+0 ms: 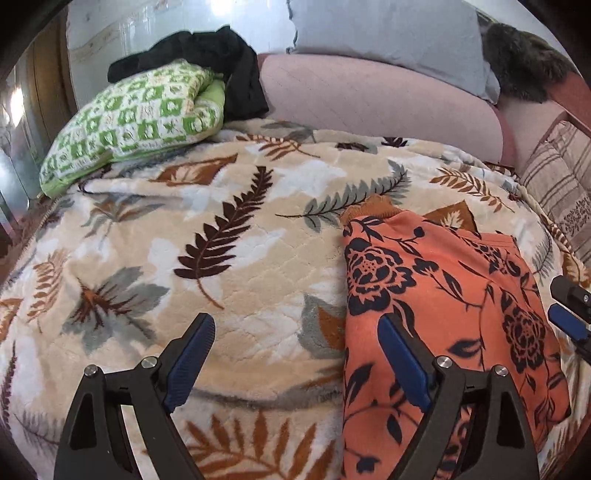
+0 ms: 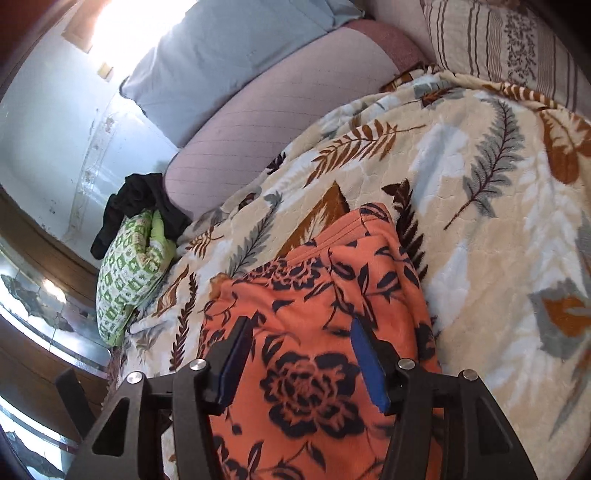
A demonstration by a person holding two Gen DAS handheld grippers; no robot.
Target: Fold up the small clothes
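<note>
A folded orange garment with a dark flower print [image 1: 443, 288] lies on the leaf-patterned blanket [image 1: 236, 266], right of centre in the left wrist view. My left gripper [image 1: 295, 325] hangs open above the blanket. Its right finger stands over the garment's left edge, and only blanket shows between the pads. In the right wrist view the garment [image 2: 314, 291] spreads flat under my right gripper [image 2: 301, 325]. That gripper's pads stand apart over the cloth without pinching it. One blue pad of the right gripper's fingers [image 1: 567, 322] shows at the garment's right side.
A green-and-white checked pillow [image 1: 136, 118] with a black garment [image 1: 221, 62] on it lies at the back left. Behind the blanket are a pink bolster [image 1: 369, 96] and a pale blue pillow [image 1: 388, 33]. A striped pillow [image 1: 561, 177] is at the right.
</note>
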